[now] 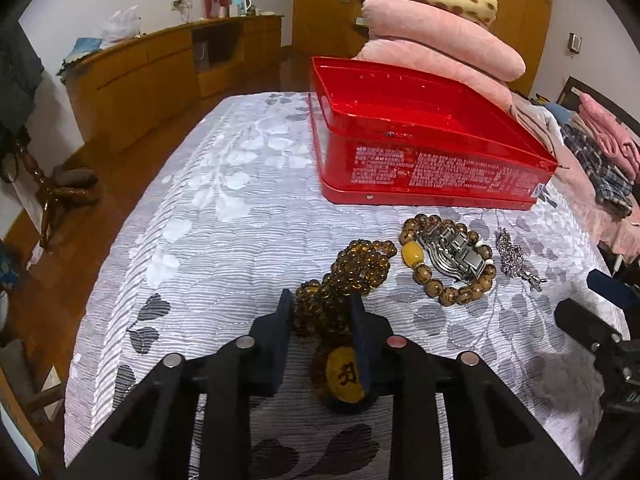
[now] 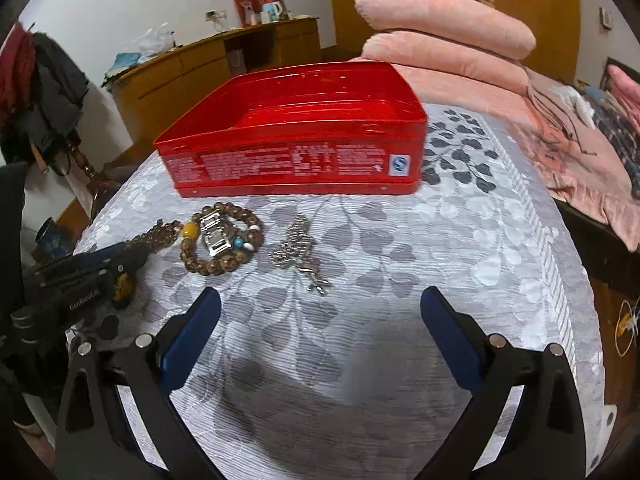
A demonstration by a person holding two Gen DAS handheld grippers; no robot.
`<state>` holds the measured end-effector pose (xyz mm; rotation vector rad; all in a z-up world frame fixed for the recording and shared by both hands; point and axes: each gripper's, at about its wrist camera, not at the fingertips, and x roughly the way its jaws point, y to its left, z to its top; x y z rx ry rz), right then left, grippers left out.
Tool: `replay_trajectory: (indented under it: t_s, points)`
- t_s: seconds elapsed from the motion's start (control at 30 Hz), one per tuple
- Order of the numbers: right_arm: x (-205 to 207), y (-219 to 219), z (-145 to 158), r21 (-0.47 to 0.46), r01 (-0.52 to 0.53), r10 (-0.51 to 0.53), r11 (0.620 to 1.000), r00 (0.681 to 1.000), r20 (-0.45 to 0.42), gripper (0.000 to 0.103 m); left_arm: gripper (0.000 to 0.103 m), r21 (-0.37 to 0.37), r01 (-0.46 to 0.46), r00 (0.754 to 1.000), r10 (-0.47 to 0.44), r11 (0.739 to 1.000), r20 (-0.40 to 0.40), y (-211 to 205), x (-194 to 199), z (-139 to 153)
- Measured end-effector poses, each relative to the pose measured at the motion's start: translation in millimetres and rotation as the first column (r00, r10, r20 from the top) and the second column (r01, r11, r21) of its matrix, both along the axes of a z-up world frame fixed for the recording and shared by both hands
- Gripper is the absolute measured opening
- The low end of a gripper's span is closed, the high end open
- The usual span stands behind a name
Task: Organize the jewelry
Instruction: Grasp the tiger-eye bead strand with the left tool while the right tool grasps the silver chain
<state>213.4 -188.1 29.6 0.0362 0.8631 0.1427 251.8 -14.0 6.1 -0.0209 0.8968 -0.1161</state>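
- Pinching the amber bead necklace [image 1: 344,276], the left gripper [image 1: 322,312] has its pads pressed against the strand near the round pendant [image 1: 344,378], which lies on the grey leaf-print bedspread [image 1: 208,216].
- Right of that, the wooden bead bracelet [image 1: 448,264] rings a folded metal watch band [image 1: 456,254], both flat on the cloth and untouched.
- Next comes the silver chain [image 2: 298,248], loose on the cloth ahead of the right gripper [image 2: 320,304], whose jaws are spread wide with nothing between them.
- Behind all four pieces the red box [image 2: 288,136] stands open and looks empty, so I judge that sorting has barely begun: one piece gripped, none stowed.
- Bare cloth lies around the jewelry; the box's near wall must be cleared, and the bed's edge drops away at far left.
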Motion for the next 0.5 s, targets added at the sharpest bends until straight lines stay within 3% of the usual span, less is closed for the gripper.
replay_trajectory:
  t_s: [0.2,0.33,0.5]
  points:
    - [8.6,11.2,-3.5,-0.03,-0.032,0.032,0.999,0.999,-0.01,0.093,0.027,-0.014,-0.002,1.0,0.001,1.0,-0.003,1.4,1.1,-0.5]
    - [20.1,13.4,-8.3,-0.042,-0.039,0.038,0.998,0.999,-0.039,0.08,0.027,-0.027,-0.001,1.0,0.001,1.0,-0.005,3.2,1.5,-1.1]
    - [28.6,13.1,-14.4,-0.054,-0.04,0.037,0.998,0.997,-0.065,0.075,0.028,-0.034,-0.001,1.0,0.001,0.999,-0.005,3.7,1.9,-1.2]
